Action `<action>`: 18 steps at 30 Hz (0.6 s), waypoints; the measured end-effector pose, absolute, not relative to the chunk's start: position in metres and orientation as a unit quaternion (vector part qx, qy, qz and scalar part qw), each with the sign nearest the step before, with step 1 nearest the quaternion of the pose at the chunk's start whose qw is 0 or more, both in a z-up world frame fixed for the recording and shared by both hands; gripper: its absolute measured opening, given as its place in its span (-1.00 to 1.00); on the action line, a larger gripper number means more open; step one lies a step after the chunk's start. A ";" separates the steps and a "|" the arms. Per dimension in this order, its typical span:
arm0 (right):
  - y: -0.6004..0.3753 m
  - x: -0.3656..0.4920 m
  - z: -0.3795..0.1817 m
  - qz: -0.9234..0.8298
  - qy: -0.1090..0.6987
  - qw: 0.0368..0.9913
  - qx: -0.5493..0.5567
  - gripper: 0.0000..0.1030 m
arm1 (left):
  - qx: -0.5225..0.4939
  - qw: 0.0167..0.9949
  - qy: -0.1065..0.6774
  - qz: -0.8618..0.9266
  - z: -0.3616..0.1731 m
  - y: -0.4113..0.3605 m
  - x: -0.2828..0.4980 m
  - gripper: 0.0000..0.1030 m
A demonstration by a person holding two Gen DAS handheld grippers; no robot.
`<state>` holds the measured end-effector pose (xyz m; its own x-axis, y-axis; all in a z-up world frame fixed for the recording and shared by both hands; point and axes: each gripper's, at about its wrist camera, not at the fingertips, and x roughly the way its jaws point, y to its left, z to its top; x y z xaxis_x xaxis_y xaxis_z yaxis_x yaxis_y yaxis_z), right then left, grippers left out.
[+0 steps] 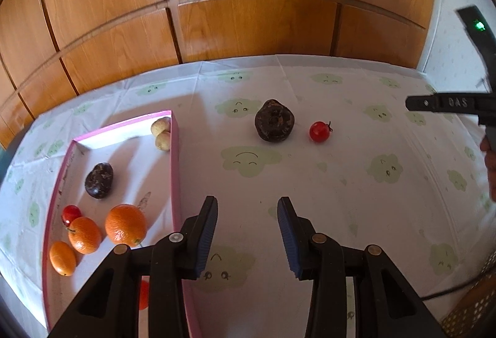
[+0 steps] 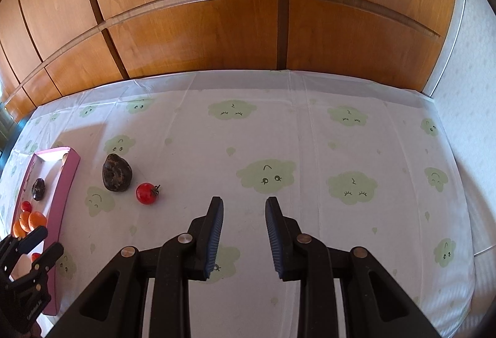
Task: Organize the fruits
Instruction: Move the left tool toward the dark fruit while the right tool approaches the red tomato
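A pink-rimmed box [image 1: 175, 170] lies on the left of the table. It holds a dark wrinkled fruit [image 1: 99, 180], three oranges [image 1: 125, 224], a red cherry tomato [image 1: 71, 213] and two pale round fruits [image 1: 161, 133]. Out on the cloth a bigger dark wrinkled fruit [image 1: 274, 121] [image 2: 117, 173] lies beside a second cherry tomato [image 1: 320, 131] [image 2: 146, 193]. My left gripper [image 1: 248, 201] hovers open and empty by the box's right wall, well short of both. My right gripper [image 2: 244, 201] is drawn in to a narrow gap, empty, over bare cloth right of the tomato.
A white tablecloth [image 2: 310, 152] with green cloud faces covers the table, and wooden cabinet doors [image 1: 248, 12] rise behind it. The right gripper's body [image 1: 440, 104] and a hand show at the right edge of the left wrist view. A cable [image 1: 449, 291] runs off bottom right.
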<state>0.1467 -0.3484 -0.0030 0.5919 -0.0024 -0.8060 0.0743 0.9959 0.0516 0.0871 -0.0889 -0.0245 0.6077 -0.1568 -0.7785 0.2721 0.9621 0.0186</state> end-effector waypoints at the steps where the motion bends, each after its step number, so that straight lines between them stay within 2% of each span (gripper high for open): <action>1: -0.349 0.147 -0.003 -0.021 0.451 0.891 0.041 -0.46 | 0.065 0.893 0.428 -0.120 -0.025 -0.089 0.091 -0.21; 6: -0.349 0.146 -0.002 -0.018 0.451 0.891 0.044 -0.45 | 0.055 0.889 0.438 -0.126 -0.027 -0.094 0.105 -0.20; 8: -0.348 0.146 -0.002 -0.016 0.451 0.891 0.045 -0.45 | 0.055 0.887 0.440 -0.129 -0.028 -0.098 0.111 -0.12; 10: -0.348 0.146 -0.001 -0.015 0.451 0.891 0.045 -0.45 | 0.052 0.886 0.442 -0.132 -0.030 -0.102 0.118 0.08; 12: -0.347 0.146 0.000 -0.013 0.450 0.892 0.046 -0.45 | 0.051 0.885 0.443 -0.132 -0.031 -0.106 0.126 0.17; 18: -0.347 0.147 0.001 -0.011 0.450 0.891 0.051 -0.45 | 0.062 0.884 0.442 -0.136 -0.035 -0.126 0.156 0.17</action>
<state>0.1466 -0.3466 0.0009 0.5944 0.0265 -0.8037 0.0650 0.9946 0.0808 0.1556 -0.1259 -0.0349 0.5718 -0.1854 -0.7991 0.2954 0.9553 -0.0103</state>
